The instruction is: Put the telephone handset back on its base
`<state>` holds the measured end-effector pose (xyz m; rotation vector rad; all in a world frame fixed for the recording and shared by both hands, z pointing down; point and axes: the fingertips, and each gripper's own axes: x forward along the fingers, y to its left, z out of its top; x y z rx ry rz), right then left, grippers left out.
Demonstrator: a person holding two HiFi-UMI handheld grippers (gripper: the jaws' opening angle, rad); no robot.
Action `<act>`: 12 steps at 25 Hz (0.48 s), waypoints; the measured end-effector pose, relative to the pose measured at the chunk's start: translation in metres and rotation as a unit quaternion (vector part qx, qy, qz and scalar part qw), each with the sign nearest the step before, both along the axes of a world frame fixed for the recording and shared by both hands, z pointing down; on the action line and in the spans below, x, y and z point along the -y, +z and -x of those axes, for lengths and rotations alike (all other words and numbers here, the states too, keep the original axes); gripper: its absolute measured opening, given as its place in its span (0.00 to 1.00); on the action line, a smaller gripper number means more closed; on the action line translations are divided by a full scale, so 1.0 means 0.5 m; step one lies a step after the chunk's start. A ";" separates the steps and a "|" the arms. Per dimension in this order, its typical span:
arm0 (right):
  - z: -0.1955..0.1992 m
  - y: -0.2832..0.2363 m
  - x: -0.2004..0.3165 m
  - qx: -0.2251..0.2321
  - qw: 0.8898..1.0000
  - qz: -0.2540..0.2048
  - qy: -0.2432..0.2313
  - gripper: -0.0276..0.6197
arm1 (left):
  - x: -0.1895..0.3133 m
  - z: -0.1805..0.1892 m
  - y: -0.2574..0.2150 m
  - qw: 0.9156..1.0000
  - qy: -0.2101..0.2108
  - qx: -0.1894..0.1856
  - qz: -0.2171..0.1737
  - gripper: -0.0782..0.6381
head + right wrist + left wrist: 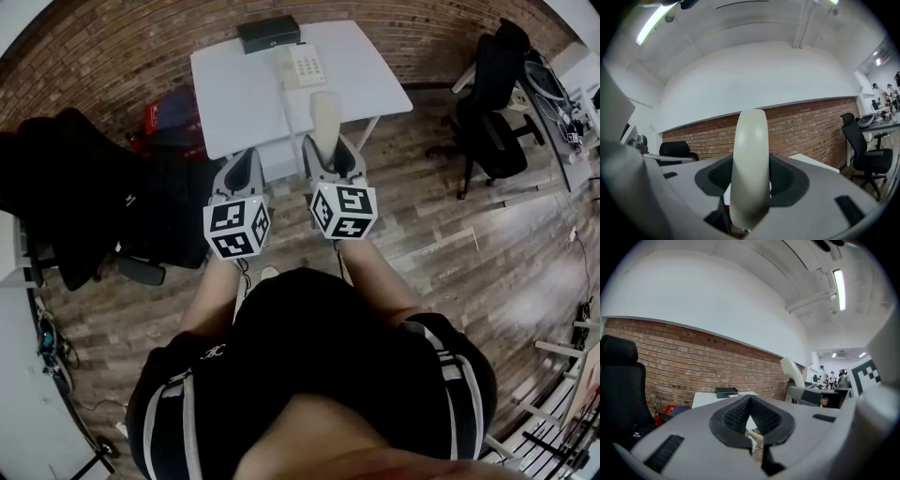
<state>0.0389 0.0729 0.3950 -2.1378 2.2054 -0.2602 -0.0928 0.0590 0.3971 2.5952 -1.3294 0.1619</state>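
Observation:
A cream telephone handset [325, 117] stands upright in my right gripper [332, 148], which is shut on it and holds it in the air in front of the white table [234, 94]. In the right gripper view the handset [750, 168] rises between the dark pads and hides the gap of the right gripper [751, 187]. The telephone base [304, 66], cream with a keypad, lies at the far middle of the table. My left gripper [242, 167] hovers beside the right one, shut on nothing; in its own view the left gripper [751, 420] shows only bare pads, with the handset [791, 370] off to the right.
A black box [269, 33] sits at the table's far edge beside the base. A black office chair [492, 103] stands to the right and a dark chair with clothing [66, 187] to the left. A red object [155, 117] lies by the brick wall.

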 end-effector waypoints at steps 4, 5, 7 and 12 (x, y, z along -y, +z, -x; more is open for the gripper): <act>0.010 0.003 0.004 -0.002 1.000 0.004 0.002 0.35 | 0.003 0.007 0.003 1.000 0.005 0.000 0.001 0.10; 0.013 0.004 0.005 -0.003 1.000 0.006 0.003 0.35 | 0.004 0.009 0.003 1.000 0.006 -0.001 0.001 0.10; 0.022 0.006 0.009 -0.006 1.000 0.010 0.007 0.35 | 0.009 0.018 0.001 1.000 0.008 -0.002 0.000 0.10; 0.047 0.009 0.028 -0.016 1.000 0.017 0.021 0.35 | 0.032 0.046 -0.002 1.000 0.017 -0.007 -0.003 0.10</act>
